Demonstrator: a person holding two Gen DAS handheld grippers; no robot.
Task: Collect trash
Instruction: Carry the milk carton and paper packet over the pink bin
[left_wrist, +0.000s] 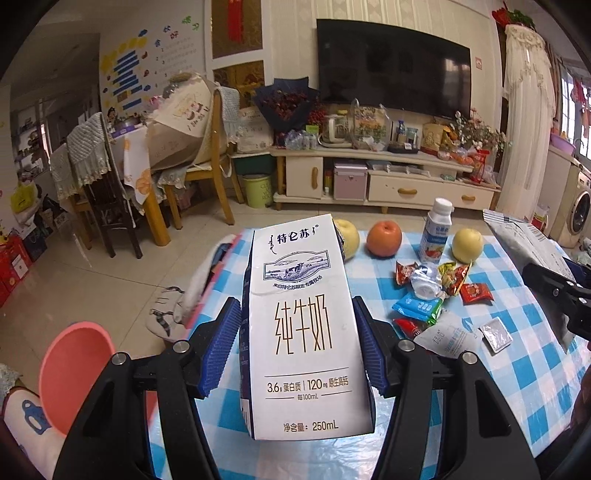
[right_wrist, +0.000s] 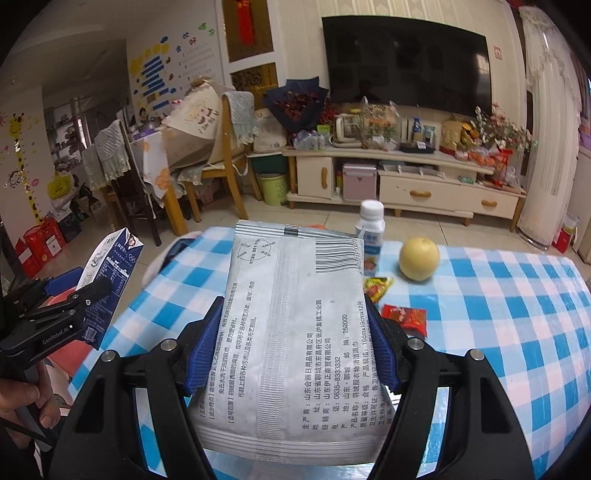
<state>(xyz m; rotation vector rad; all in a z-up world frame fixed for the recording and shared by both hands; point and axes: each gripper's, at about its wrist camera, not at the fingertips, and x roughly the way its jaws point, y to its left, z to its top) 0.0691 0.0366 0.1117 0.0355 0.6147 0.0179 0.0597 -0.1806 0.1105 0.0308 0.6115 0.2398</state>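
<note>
Gripping white milk carton (left_wrist: 301, 325) & silver pouch (right_wrist: 291, 332).

Soft daylight is entering at the right edge; both fisheye views are bending outward, corners darkening, centres staying sharp.

right half of the checked surface (right_wrist: 517, 314) lies bare and passable; wrappers (left_wrist: 424, 295), three fruits (left_wrist: 384, 238) and a bottle (left_wrist: 436, 230) crowd its far middle; pink bin (left_wrist: 74, 369) stands below the left edge.
</note>
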